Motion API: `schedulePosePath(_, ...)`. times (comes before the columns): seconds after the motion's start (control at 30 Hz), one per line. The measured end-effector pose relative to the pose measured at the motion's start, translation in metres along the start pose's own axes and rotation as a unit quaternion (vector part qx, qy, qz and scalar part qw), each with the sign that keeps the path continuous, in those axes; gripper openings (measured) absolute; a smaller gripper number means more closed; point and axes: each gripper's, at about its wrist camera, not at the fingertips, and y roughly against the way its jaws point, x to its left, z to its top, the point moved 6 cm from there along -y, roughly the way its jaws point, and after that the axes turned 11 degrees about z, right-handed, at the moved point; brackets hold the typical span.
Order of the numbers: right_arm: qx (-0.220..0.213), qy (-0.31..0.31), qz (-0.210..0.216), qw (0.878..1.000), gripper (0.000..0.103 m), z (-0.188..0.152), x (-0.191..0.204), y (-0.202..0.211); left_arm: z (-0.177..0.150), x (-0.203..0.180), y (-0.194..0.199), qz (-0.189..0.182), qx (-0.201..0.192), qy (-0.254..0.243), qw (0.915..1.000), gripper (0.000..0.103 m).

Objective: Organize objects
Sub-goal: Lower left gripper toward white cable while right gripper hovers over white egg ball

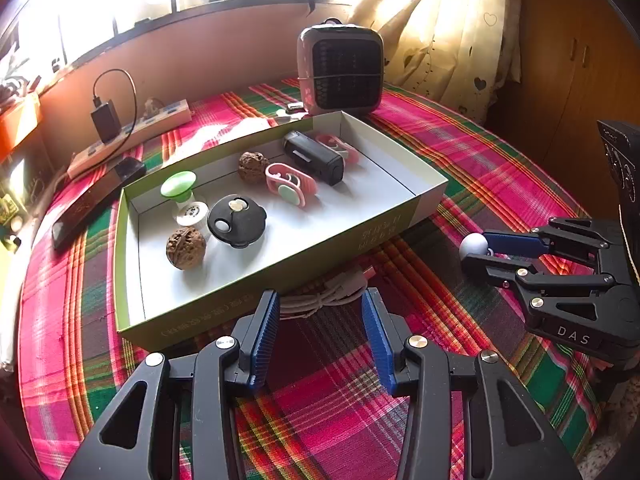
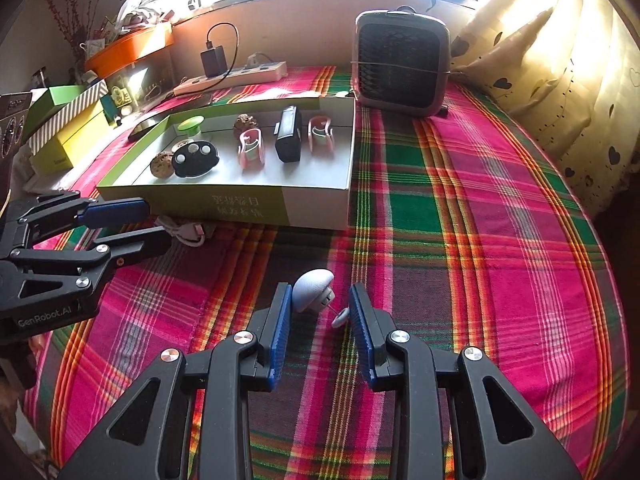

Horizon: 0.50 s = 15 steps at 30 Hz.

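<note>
1. The plaid tablecloth (image 2: pixel 480 200) spreads under both grippers, a soft flat bed where small things lie steady.
2. The green-sided cardboard box (image 1: pixel 280 280) lies just ahead of the left gripper (image 1: pixel 320 320), with its long wall toward the gripper. I judge it to be the collecting place, since it already holds 2 walnuts (image 1: pixel 186 248), a black rectangular device (image 1: pixel 314 158), 2 pink clips (image 1: pixel 290 184), a black round lid (image 1: pixel 236 220) and a green-topped spool (image 1: pixel 184 194).
3. The left gripper stands apart and empty over the coiled white cable (image 1: pixel 332 294), which lies on the cloth against the box wall, just beyond the fingertips, probably its next pick.
4. The right gripper (image 2: pixel 320 300) is clamped on a small grey-white mushroom-shaped holder (image 2: pixel 312 286), pinched by cap and base so that it cannot roll.
5. The right wrist view shows the holder's thin stem and small disc; the left wrist view shows only a pale ball at the tips, but shows the cable's coils better.
</note>
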Motion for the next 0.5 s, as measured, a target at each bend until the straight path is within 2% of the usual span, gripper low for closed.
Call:
schedulePosePath(0.23,0.006,-0.001,0.002,1.000,0.031,0.000,-0.001,-0.003,-0.001,-0.003,-0.007,-0.020,0.014,-0.003,0.9997,0.042)
schedulePosePath(0.4,0.007,-0.001,0.002,1.000,0.031,-0.001,0.000,-0.003,-0.005,-0.010,-0.004,-0.068,0.025,0.004,0.9974,0.042)
schedulePosePath(0.5,0.006,-0.001,0.002,1.000,0.031,-0.001,0.000,-0.003,-0.006,-0.015,-0.002,-0.058,0.020,-0.012,0.9980,0.042)
